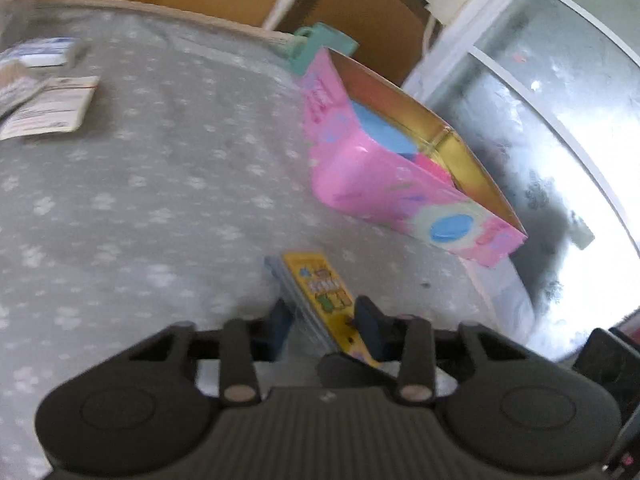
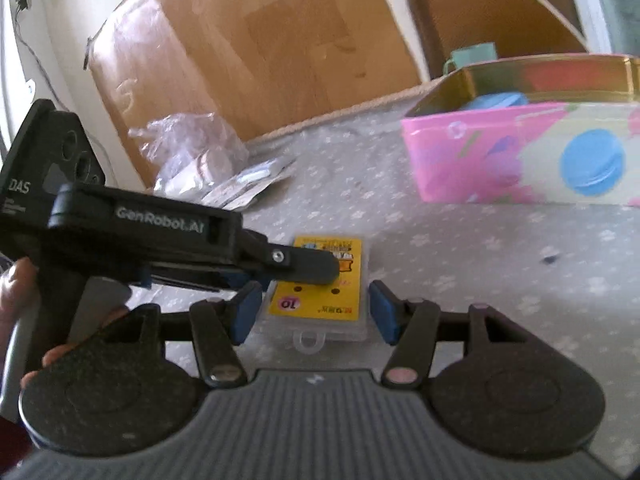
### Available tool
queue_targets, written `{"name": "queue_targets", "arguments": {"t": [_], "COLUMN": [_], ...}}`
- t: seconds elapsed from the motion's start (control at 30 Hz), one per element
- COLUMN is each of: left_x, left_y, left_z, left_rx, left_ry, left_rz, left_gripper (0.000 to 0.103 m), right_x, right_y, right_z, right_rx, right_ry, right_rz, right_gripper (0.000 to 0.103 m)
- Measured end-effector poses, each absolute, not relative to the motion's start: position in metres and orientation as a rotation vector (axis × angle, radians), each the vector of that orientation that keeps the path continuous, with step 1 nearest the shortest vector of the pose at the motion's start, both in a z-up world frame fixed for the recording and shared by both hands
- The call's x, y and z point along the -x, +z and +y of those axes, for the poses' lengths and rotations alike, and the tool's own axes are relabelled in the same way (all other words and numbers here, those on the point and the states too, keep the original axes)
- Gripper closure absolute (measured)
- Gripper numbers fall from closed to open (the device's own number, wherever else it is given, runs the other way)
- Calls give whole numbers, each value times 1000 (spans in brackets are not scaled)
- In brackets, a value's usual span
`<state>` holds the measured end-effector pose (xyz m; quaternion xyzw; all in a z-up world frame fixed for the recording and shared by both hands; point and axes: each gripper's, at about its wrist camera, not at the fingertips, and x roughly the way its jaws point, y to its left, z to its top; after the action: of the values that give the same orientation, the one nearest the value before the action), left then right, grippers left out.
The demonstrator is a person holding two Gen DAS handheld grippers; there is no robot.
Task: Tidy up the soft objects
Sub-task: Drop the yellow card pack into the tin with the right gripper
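Clamped in my left claw (image 1: 324,324) is a yellow packet (image 1: 320,292), a flat clear-wrapped pack with a printed card, pinched by its edge and tilted up just above the grey paw-print cloth (image 1: 140,200) covering the table. From the right wrist view, my right claw (image 2: 312,312) stands released, its blue pads (image 2: 246,312) on either side of the packet without touching it. Beyond sits a pink tin (image 1: 384,176), open, with blue and pink soft things inside, at the table's far edge. Crumpled plastic bags (image 2: 192,152) lie near a cardboard box (image 2: 248,40).
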<state>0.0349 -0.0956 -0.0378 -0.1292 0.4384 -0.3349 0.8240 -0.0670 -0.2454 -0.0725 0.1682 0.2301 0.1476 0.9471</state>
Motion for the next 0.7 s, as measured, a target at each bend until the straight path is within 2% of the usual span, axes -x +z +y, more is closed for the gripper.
{"name": "queue_targets", "arguments": {"t": [0.1, 0.3, 0.47, 0.57, 0.63, 0.7], "left_x": [-38, -65, -103, -120, -123, -120], "left_y": [-14, 42, 41, 29, 22, 23], "left_z": [-115, -191, -253, -282, -283, -270], "left_rx": [249, 130, 107, 99, 101, 131], "left_ry": [-758, -882, -934, -908, -866, -867], "left_rz": [887, 761, 768, 790, 794, 769], "left_gripper": [74, 73, 71, 59, 59, 53], "right_x": [70, 55, 21, 3, -2, 7], "right_y": [-58, -15, -8, -14, -20, -22], "right_z": [-262, -303, -355, -375, -384, -393], "right_rx": [-338, -234, -230, -189, -176, -216], "right_ry": [272, 129, 13, -64, -119, -123], "right_rz": [392, 245, 256, 285, 301, 292], "right_gripper": [41, 42, 42, 41, 40, 38]}}
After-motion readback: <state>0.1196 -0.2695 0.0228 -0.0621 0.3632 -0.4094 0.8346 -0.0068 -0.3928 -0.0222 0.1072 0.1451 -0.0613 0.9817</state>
